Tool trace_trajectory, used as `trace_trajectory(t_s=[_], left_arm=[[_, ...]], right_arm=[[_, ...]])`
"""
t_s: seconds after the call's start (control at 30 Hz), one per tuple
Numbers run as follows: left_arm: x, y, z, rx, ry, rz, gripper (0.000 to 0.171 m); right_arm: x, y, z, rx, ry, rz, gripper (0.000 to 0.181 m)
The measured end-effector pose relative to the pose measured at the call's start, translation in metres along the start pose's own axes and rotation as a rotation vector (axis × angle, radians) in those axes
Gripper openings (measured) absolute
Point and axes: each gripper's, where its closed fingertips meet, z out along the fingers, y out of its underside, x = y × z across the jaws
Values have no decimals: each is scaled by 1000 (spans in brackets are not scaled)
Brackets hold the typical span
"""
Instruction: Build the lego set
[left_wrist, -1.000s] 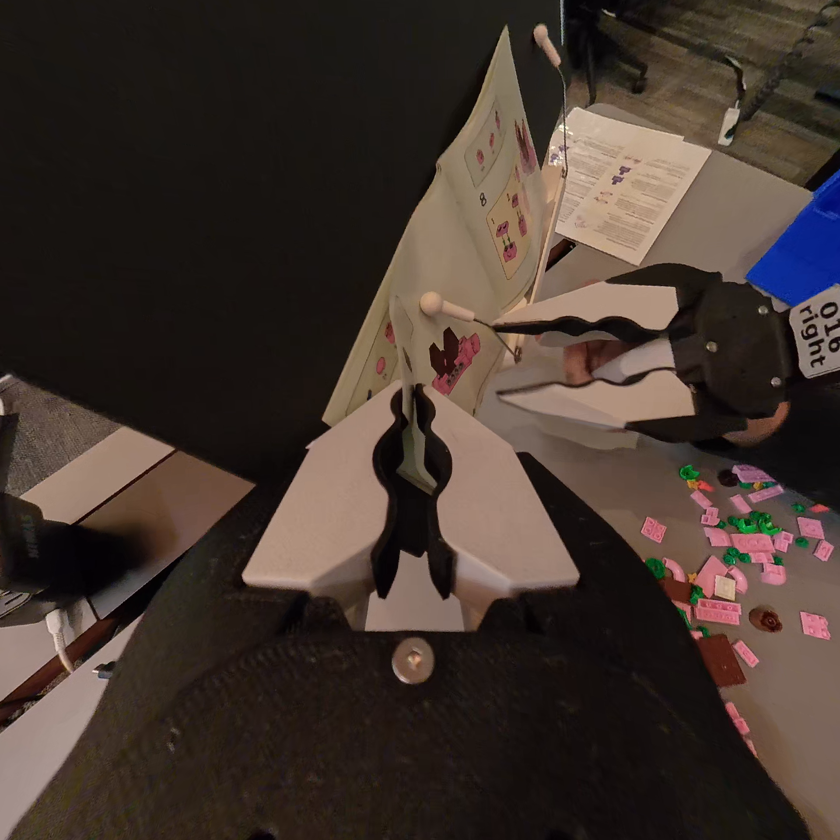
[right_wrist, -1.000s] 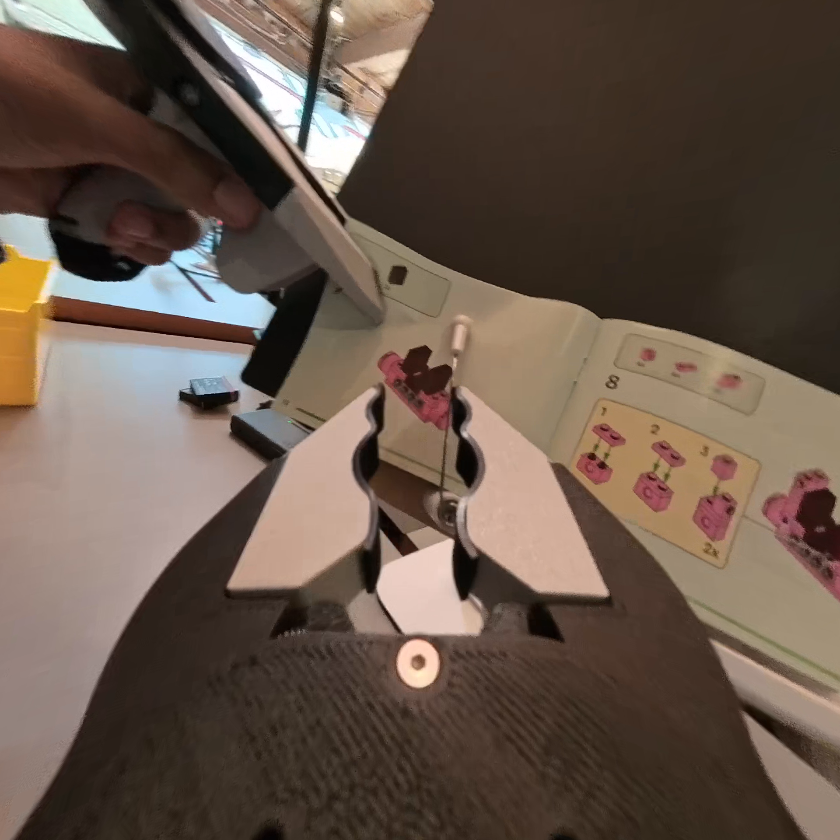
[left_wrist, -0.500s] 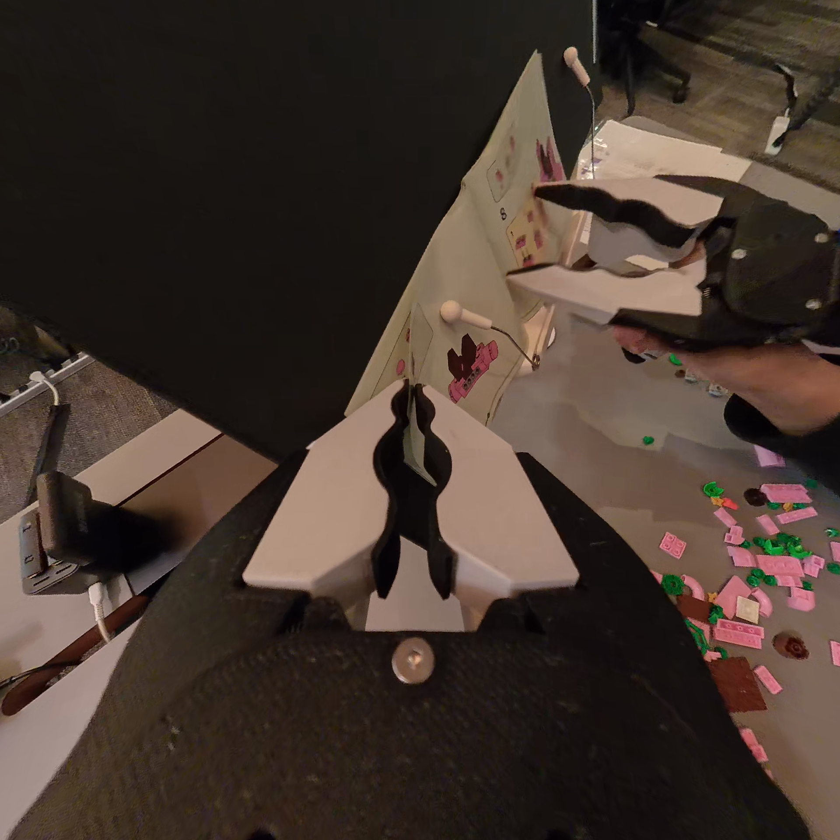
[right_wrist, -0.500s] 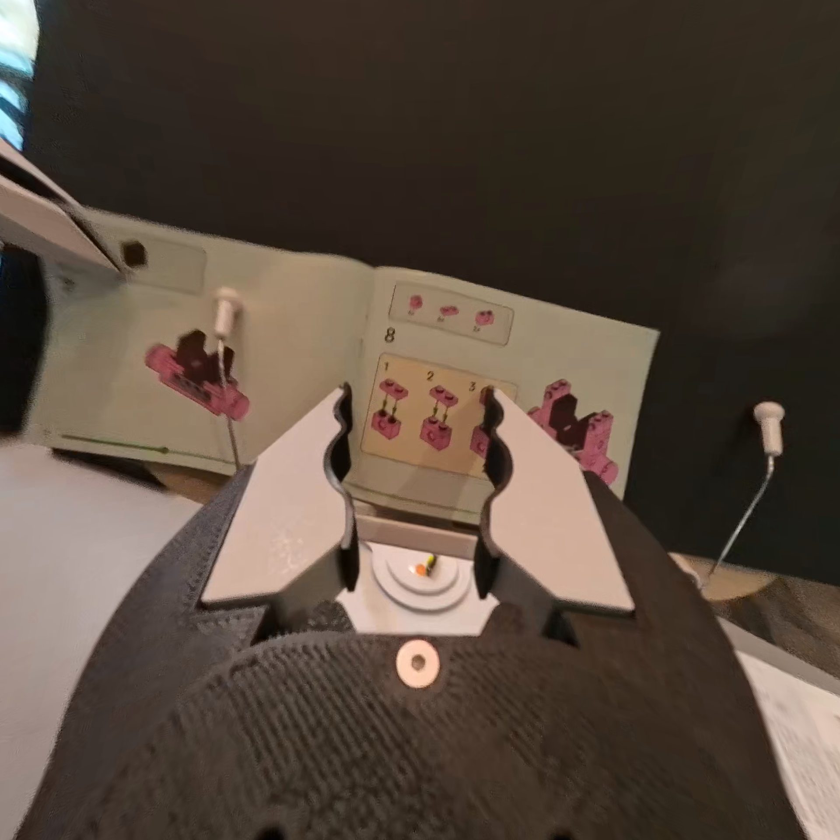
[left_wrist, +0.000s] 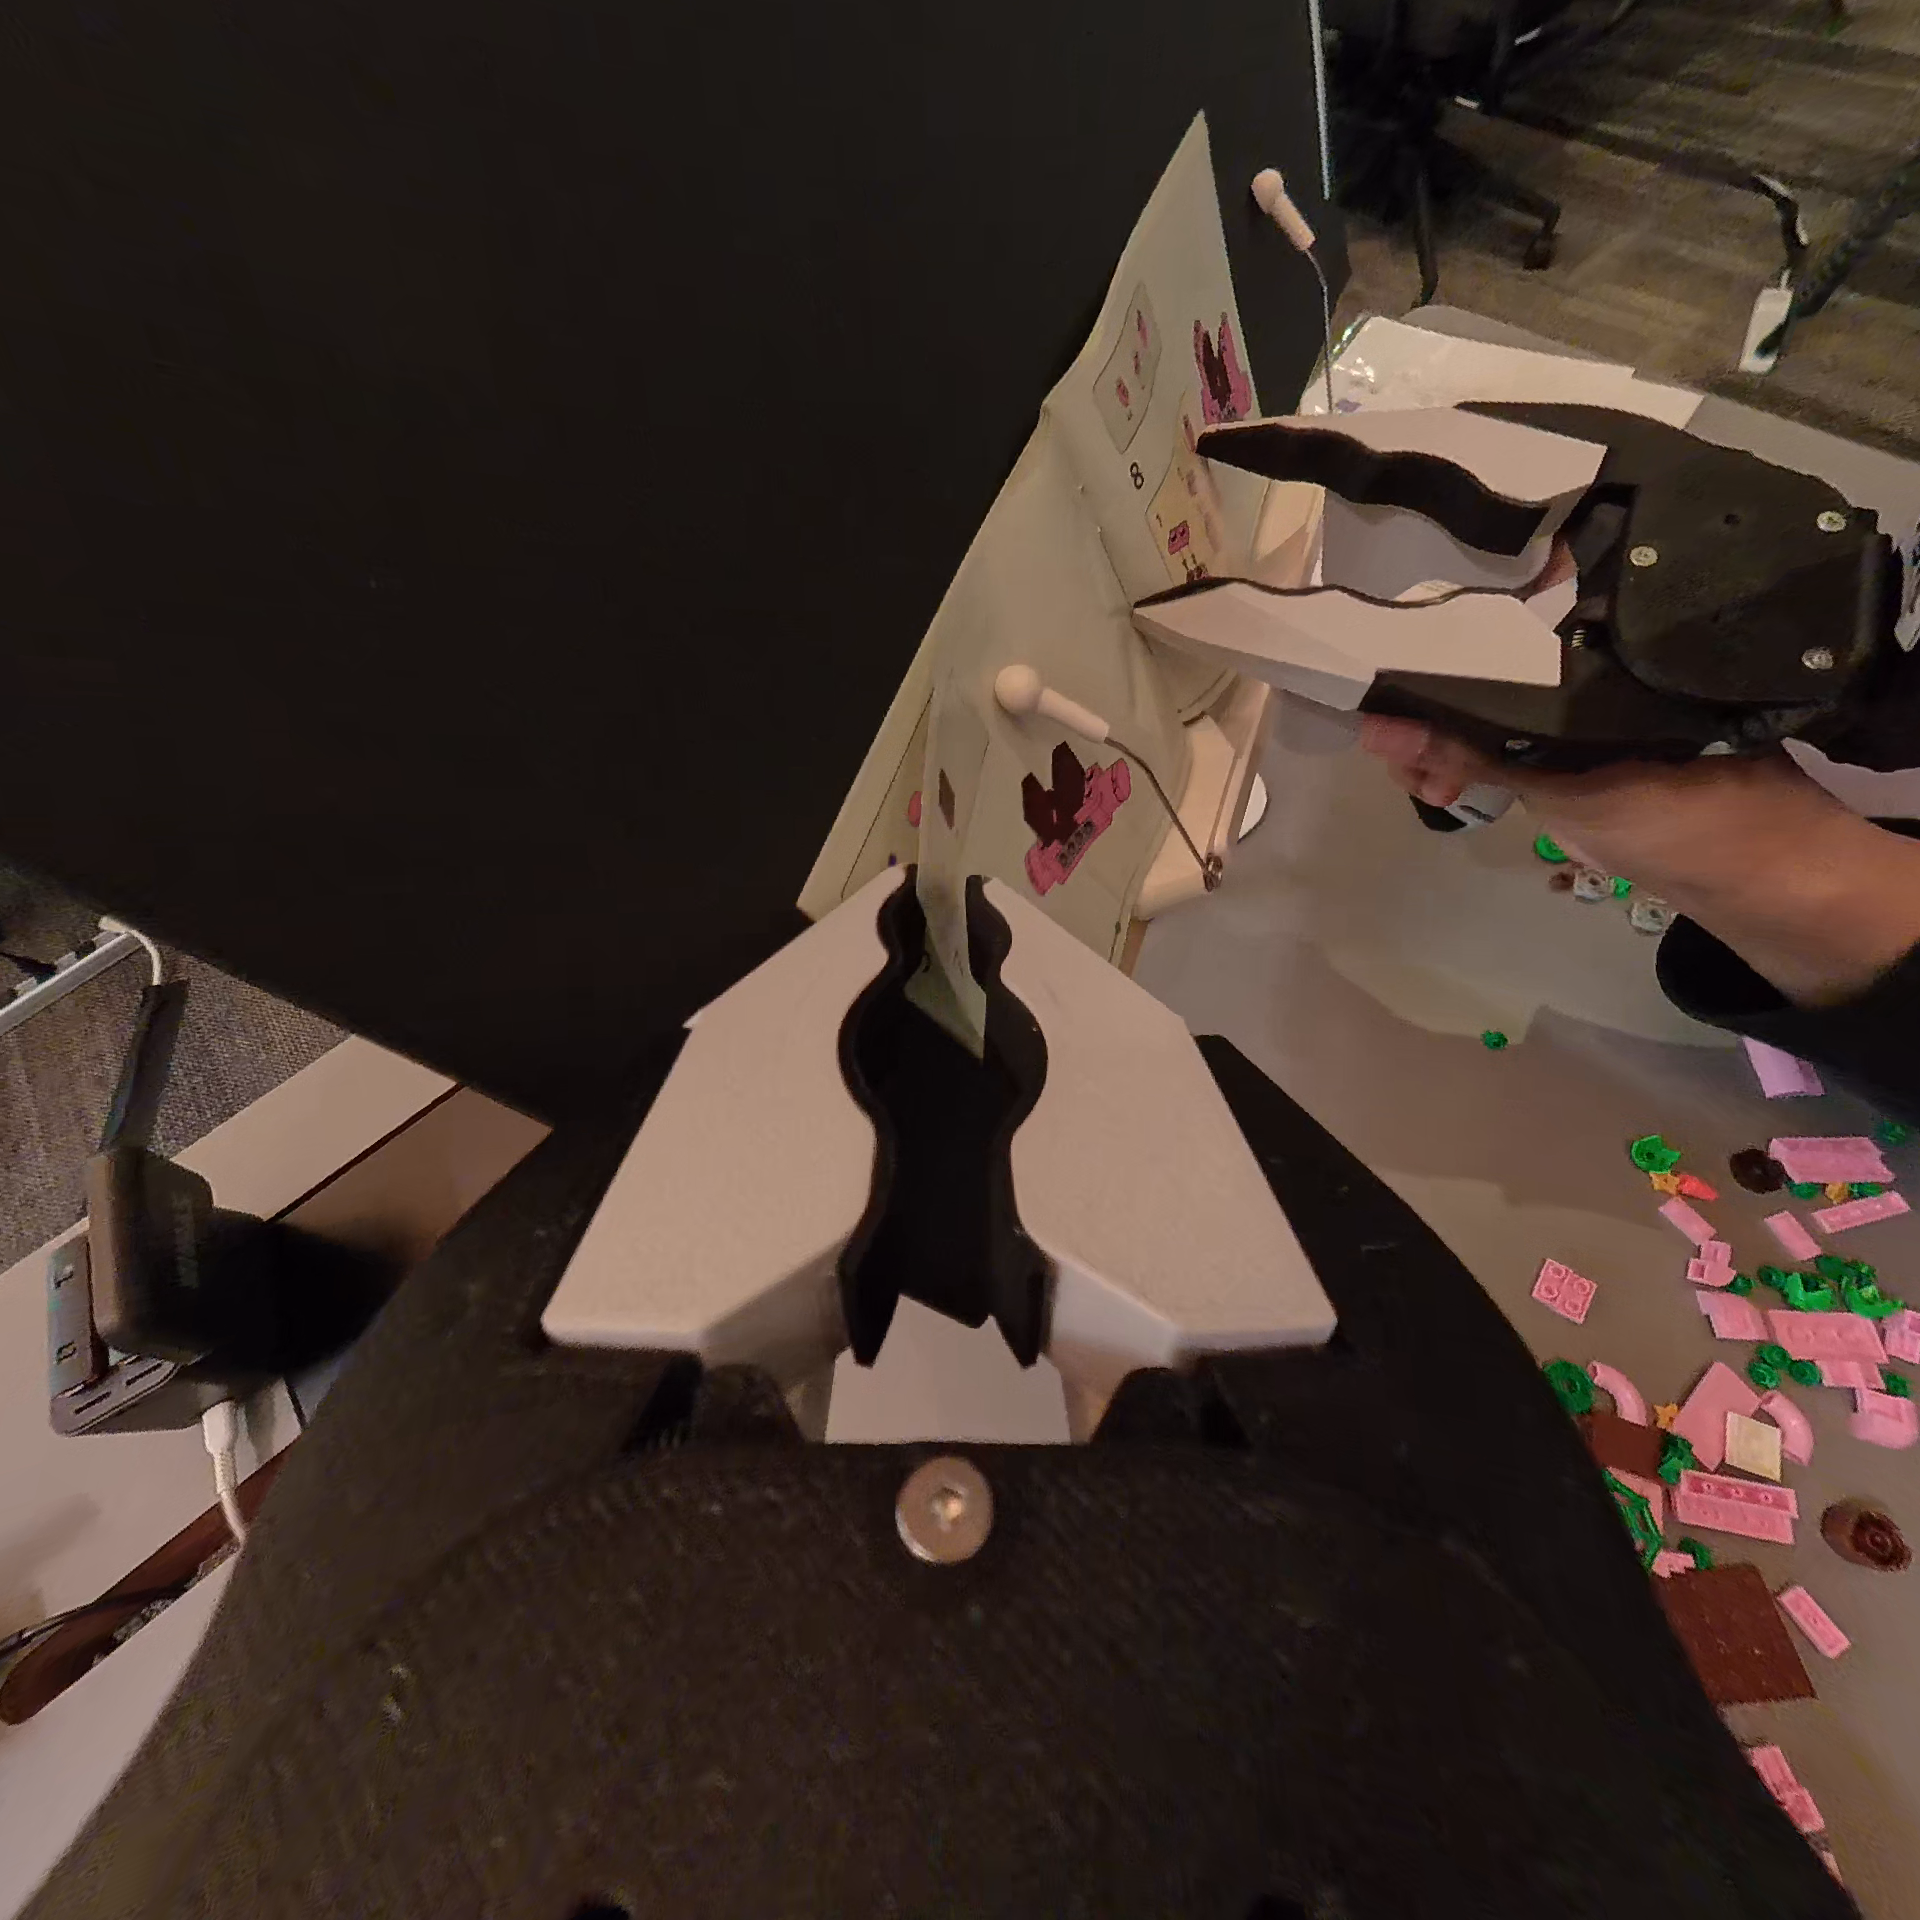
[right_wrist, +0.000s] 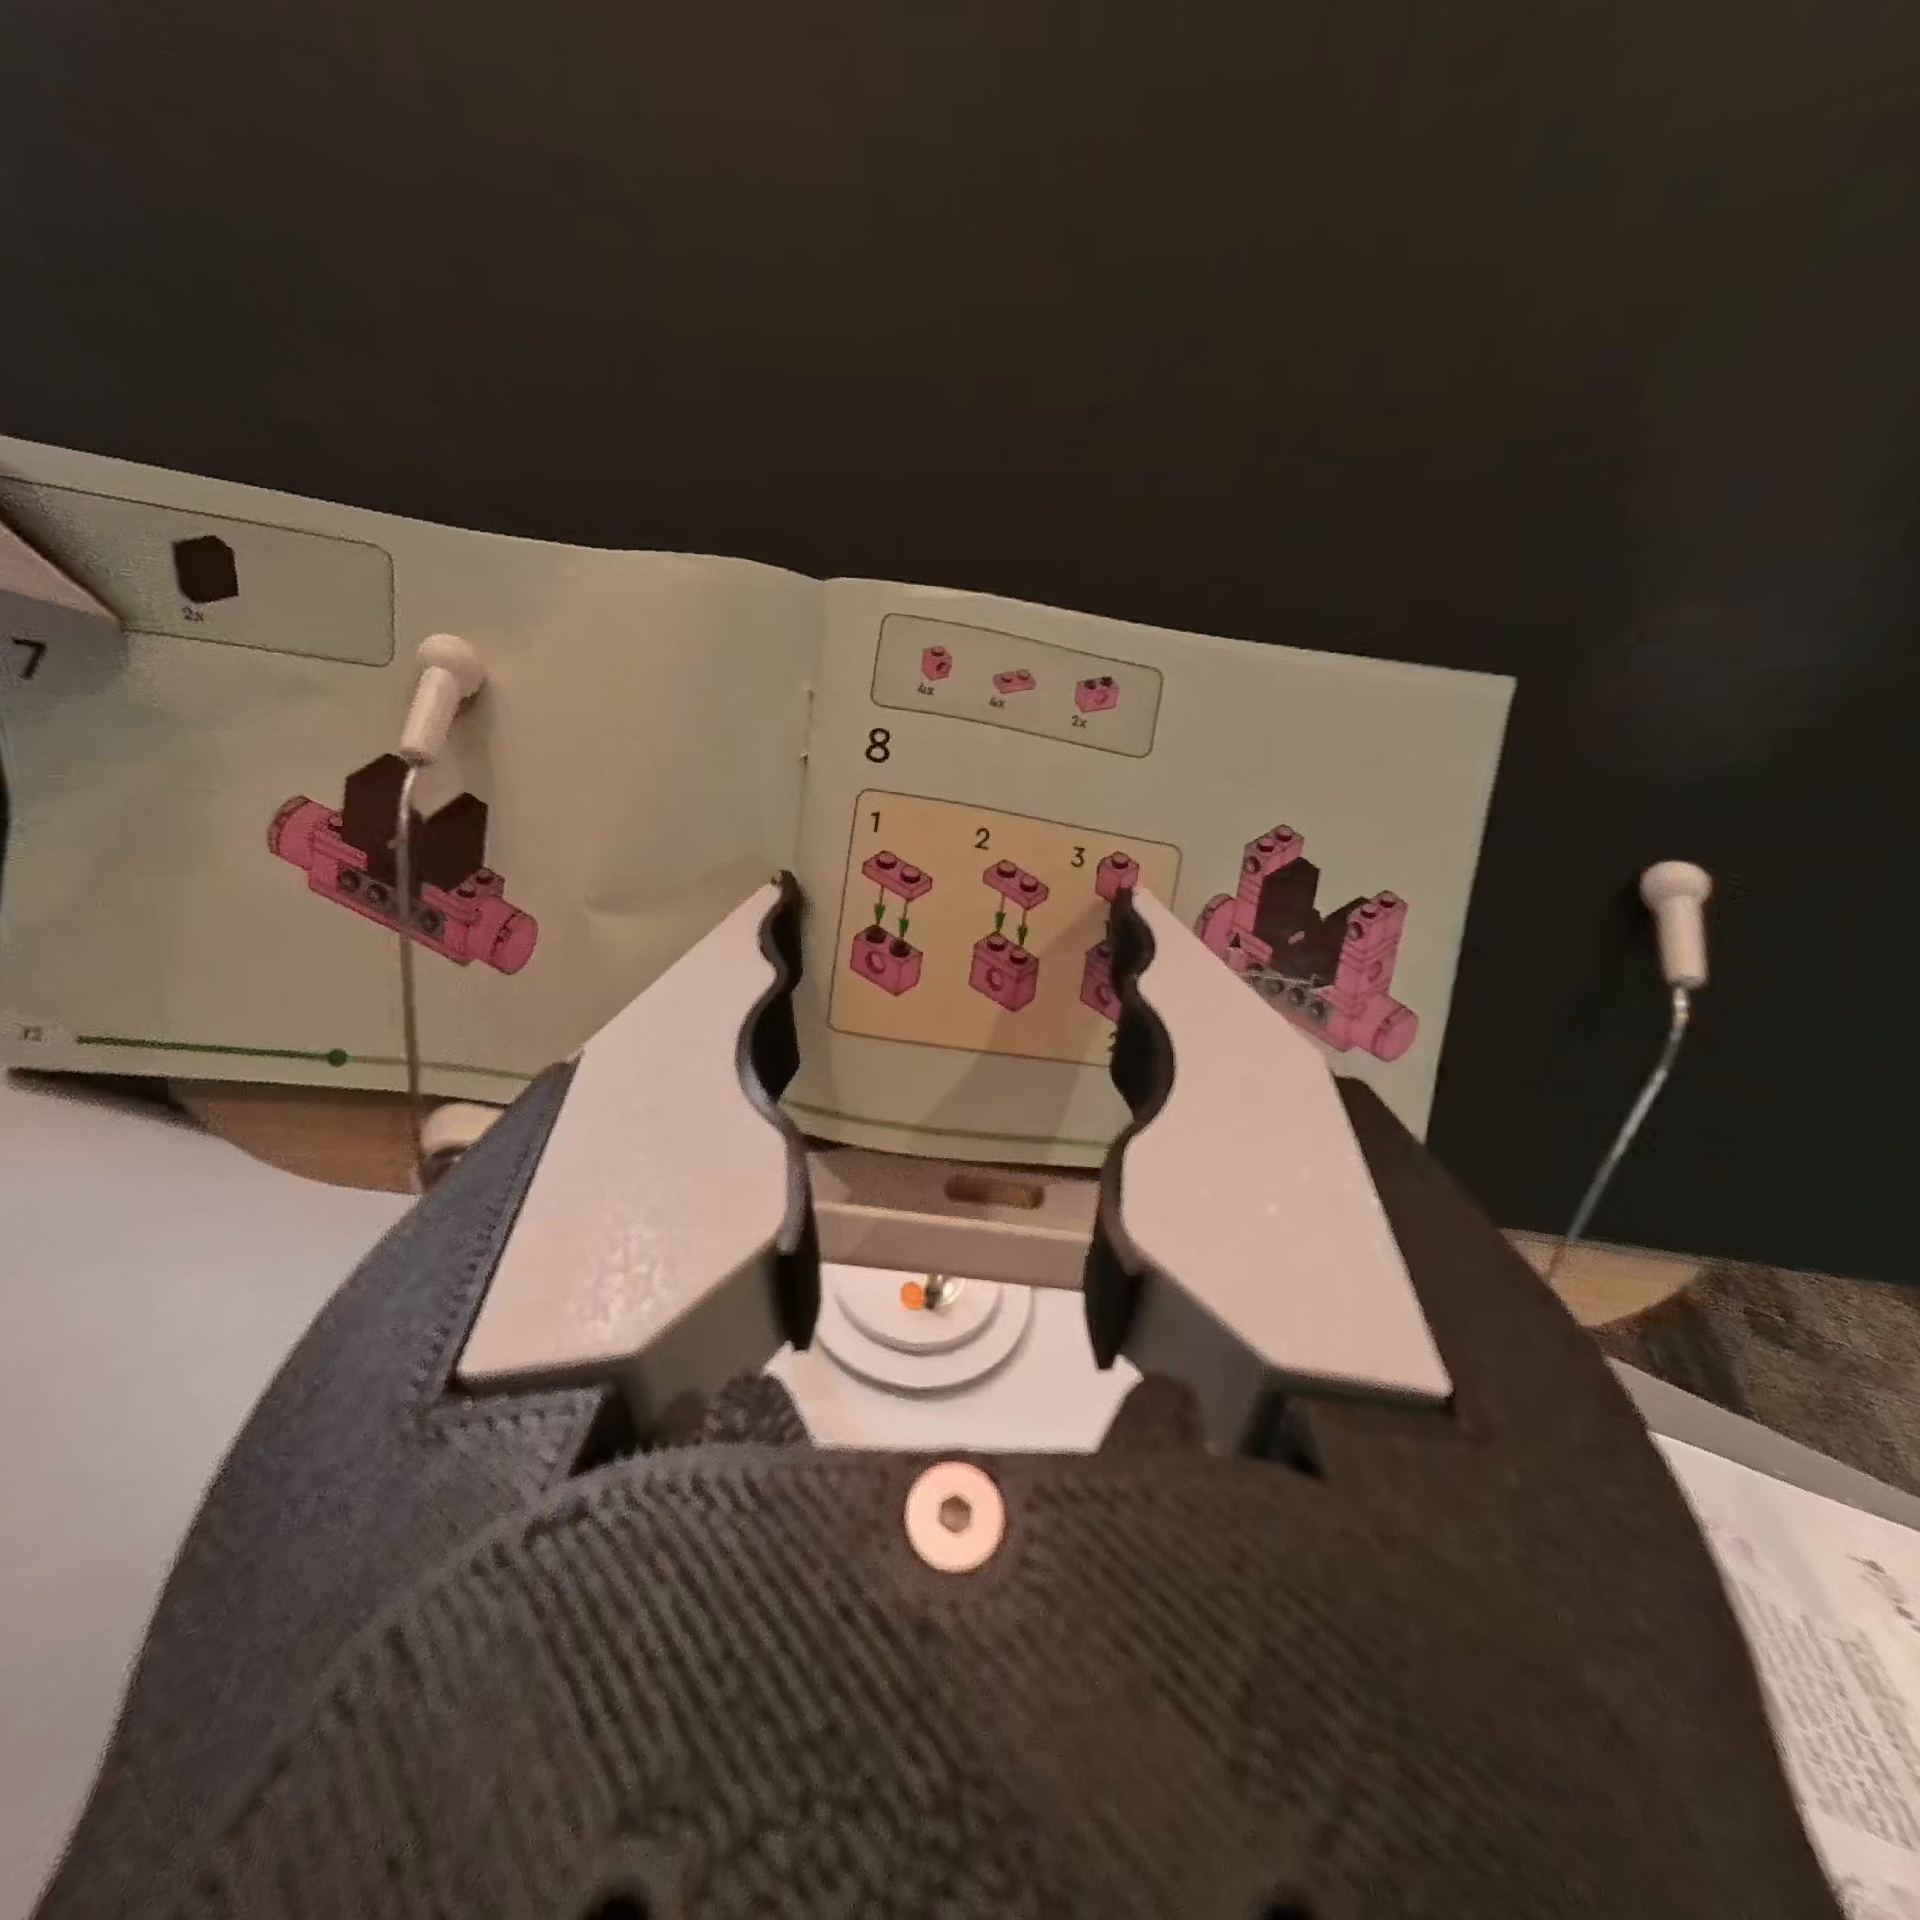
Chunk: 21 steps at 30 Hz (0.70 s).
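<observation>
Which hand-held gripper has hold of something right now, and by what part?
Left hand-held gripper pinches the pale green paper instruction booklet by its left page's outer edge. Right hand-held gripper is open and empty.

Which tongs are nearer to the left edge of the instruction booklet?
Left. The left tongs are shut on the instruction booklet at its left edge; the right tongs hover open before its right page, apart from it.

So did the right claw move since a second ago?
Yes. The right claw went from the left page's holder pin up and along the booklet toward the right page, and its jaws opened wider.
</observation>
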Motion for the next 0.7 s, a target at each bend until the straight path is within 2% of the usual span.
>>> trace_trajectory(t_s=[0.47,0.6,0.7], left_arm=[[2,-6,13,43,3,-2,0],[1,-7,13,55,25,-25,0],[1,-7,13,55,28,-27,0]], right_arm=[[15,-3,-3,-25,65,-33,55],[-30,-45,-18,148,-63,-67,54],[-71,-46,-20,109,-240,54,53]])
